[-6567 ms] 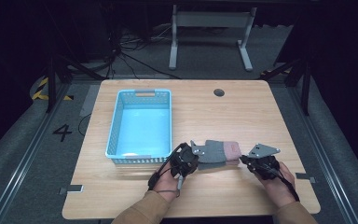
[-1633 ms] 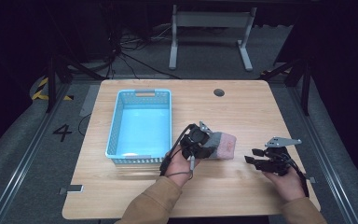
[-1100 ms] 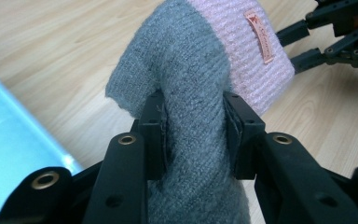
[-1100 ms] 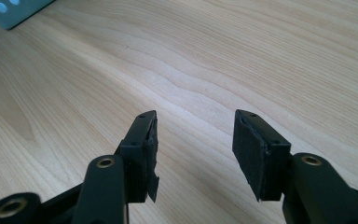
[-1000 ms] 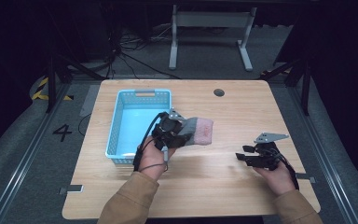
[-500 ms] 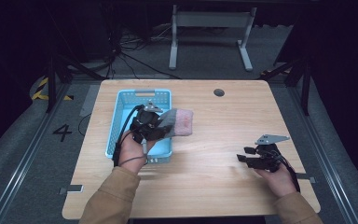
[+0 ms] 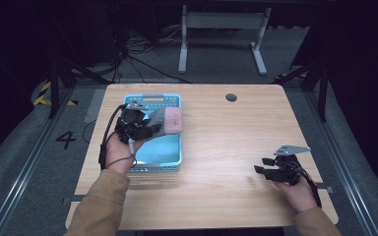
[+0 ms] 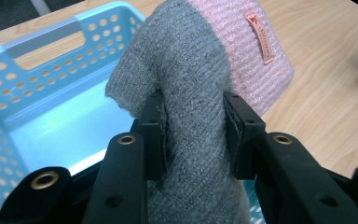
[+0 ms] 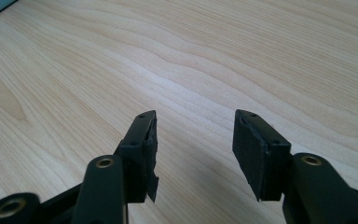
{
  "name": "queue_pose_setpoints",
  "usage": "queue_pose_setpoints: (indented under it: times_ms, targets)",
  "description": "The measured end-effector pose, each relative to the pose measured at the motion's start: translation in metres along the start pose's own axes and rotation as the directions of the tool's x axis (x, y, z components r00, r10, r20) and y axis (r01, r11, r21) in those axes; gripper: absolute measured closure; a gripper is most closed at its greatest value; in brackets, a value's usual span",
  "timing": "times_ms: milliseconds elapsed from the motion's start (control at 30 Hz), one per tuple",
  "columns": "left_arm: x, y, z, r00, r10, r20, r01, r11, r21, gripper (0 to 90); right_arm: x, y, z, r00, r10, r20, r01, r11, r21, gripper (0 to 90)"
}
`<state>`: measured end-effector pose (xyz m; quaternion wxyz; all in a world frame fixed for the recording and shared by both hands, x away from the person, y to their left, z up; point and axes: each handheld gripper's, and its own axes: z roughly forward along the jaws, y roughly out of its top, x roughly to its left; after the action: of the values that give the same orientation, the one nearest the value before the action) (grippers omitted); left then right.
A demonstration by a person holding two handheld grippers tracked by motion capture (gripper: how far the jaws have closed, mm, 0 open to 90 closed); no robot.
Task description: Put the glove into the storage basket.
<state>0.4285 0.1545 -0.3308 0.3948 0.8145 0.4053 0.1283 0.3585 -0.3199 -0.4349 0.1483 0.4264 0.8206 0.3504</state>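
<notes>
Now left tool (image 8: 193, 135) grips ribbed grey/pink knit (image 8: 223, 56).

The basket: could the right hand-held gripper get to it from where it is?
Probably yes: bare table lies between the right hand-held gripper and the basket, and its jaws are open and empty.

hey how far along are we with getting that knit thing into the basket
Done: the left gripper is shut on the grey and pink knit, lifted off the table. In hand: it hangs over the blue basket, at its right rim. Left: lower it inside and let go. The right gripper waits open above bare wood.
</notes>
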Motion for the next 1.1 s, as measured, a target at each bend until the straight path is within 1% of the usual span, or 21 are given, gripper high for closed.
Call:
queue_pose_setpoints:
  times_ms: [33,100,200,433,467,533,600,700,800,867,933,967,1100]
  targets:
    - [0.004,-0.001,0.0,1.0,-0.001,-0.001,0.001,1.0,0.003,64.9,0.0,-0.001,-0.001,0.9999,0.009,0.004,-0.009,1.0,0.004,50.5]
    - [0.009,-0.002,0.002,0.9999,-0.01,-0.006,0.01,0.9999,0.012,64.9,0.0,-0.002,-0.001,1.0,0.004,0.007,-0.004,1.0,0.002,50.5]
    - [0.018,-0.004,0.005,0.9995,-0.025,-0.017,0.025,0.9994,0.025,64.9,-0.001,-0.005,-0.003,0.9998,0.015,0.009,-0.015,1.0,0.006,50.4]
    - [0.034,-0.012,0.024,0.9975,-0.059,-0.039,0.062,0.9958,0.068,64.9,-0.002,-0.009,-0.006,0.9995,0.023,0.019,-0.023,1.0,0.005,50.1]
    - [0.036,-0.014,0.026,0.9966,-0.071,-0.043,0.074,0.9948,0.071,64.8,-0.002,-0.01,-0.007,0.9995,0.026,0.02,-0.027,1.0,0.006,50.1]
    - [0.04,-0.016,0.031,0.9954,-0.072,-0.062,0.077,0.9936,0.082,64.8,-0.003,-0.011,-0.008,0.9994,0.027,0.022,-0.027,1.0,0.004,50.1]
    - [0.043,-0.018,0.036,0.9957,-0.07,-0.061,0.076,0.992,0.101,64.7,-0.003,-0.012,-0.009,0.9993,0.028,0.025,-0.028,1.0,0.004,50.0]
    - [0.045,-0.021,0.044,0.9953,-0.086,-0.046,0.091,0.9879,0.125,64.7,-0.004,-0.013,-0.009,0.9991,0.032,0.027,-0.032,0.999,0.003,49.9]
    - [0.045,-0.023,0.052,0.9959,-0.087,-0.026,0.09,0.9823,0.164,64.8,-0.003,-0.014,-0.01,0.999,0.035,0.028,-0.036,0.999,0.007,50.0]
    - [0.045,-0.025,0.057,0.9963,-0.085,-0.012,0.086,0.9798,0.18,64.7,-0.003,-0.014,-0.01,0.9989,0.036,0.029,-0.036,0.999,0.007,49.9]
    - [0.043,-0.027,0.061,0.997,-0.076,-0.013,0.077,0.9788,0.19,64.6,-0.003,-0.014,-0.011,0.999,0.036,0.027,-0.036,0.999,0.004,49.9]
    - [0.043,-0.027,0.063,0.9974,-0.072,-0.007,0.072,0.9771,0.2,64.5,-0.003,-0.014,-0.011,0.999,0.035,0.028,-0.035,0.999,0.004,49.8]
    - [0.042,-0.029,0.07,0.9976,-0.069,-0.009,0.07,0.9728,0.221,64.4,-0.002,-0.014,-0.011,0.9994,0.025,0.025,-0.025,1.0,0.004,49.8]
